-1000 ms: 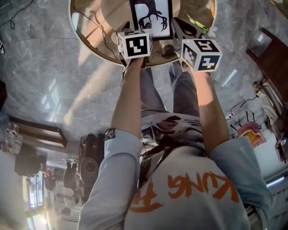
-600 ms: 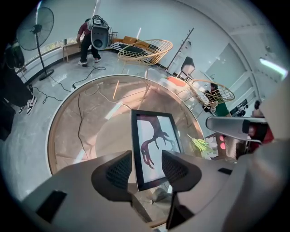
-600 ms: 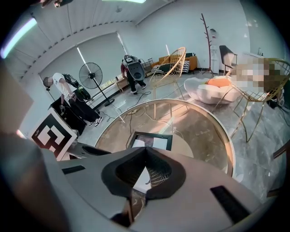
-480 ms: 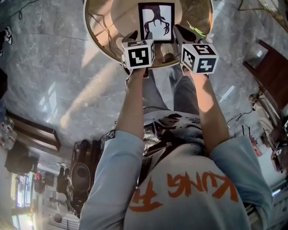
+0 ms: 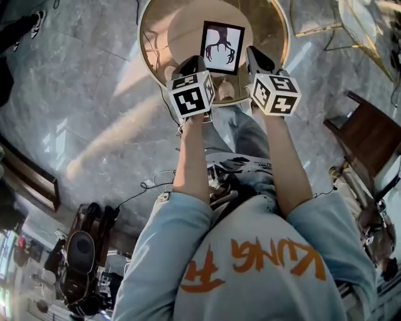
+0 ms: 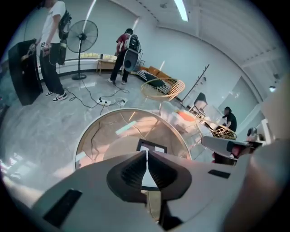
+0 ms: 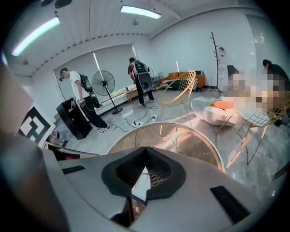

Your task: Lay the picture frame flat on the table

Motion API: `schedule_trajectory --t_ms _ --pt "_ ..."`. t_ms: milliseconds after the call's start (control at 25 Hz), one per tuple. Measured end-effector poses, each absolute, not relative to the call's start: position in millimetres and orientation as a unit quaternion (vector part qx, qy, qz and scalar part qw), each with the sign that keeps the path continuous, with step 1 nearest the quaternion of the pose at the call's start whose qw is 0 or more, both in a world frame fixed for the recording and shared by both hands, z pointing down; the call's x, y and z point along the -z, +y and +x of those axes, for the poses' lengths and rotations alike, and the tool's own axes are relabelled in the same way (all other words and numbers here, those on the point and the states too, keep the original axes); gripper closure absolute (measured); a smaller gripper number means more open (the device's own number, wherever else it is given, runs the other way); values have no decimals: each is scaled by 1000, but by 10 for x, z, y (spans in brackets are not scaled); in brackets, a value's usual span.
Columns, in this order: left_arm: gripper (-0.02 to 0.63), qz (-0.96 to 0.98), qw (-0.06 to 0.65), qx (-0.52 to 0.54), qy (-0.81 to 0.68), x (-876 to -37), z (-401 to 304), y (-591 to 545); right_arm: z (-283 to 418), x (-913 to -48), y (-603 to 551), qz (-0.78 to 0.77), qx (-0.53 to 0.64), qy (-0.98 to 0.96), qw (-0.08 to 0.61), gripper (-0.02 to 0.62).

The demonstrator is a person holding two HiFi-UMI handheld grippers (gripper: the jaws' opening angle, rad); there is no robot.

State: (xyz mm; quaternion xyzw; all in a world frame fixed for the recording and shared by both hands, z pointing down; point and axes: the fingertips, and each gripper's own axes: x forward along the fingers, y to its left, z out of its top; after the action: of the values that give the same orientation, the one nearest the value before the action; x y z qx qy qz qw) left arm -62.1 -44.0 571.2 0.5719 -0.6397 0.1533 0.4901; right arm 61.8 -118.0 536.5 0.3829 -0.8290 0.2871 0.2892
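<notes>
On table [image 5: 178,28] just left of right claw [image 5: 254,55], picture frame [image 5: 222,47] flat, untouched

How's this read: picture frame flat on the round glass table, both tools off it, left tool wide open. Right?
No: the left tool is shut, not wide open: the left gripper view shows its jaws, which have just been closing, together with nothing between. Rest holds: picture frame flat on the round glass table, right tool off it.

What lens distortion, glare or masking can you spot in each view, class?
Head view: sunlight streaks the marble floor and glares off the glass table; the picture frame is sharp. Left gripper view: fisheye bending, black corners, a blown-out ceiling light. Right gripper view: same fisheye, plus a mosaic patch at right.
</notes>
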Motion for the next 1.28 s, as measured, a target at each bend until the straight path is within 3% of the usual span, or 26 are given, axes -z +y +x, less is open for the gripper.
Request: schedule_trajectory --t_ms 240,560,1280 --pt "584 598 412 -60 -685 -4932 -821 -428 331 -4782 -1153 349 -275 -865 234 598" --pt "584 604 299 -23 -739 -3920 -1049 -435 73 -4013 -1117 310 -213 -903 206 598" --pt "585 561 100 -29 -821 -2053 -1610 -516 -368 -2065 -1447 275 -70 -955 88 598"
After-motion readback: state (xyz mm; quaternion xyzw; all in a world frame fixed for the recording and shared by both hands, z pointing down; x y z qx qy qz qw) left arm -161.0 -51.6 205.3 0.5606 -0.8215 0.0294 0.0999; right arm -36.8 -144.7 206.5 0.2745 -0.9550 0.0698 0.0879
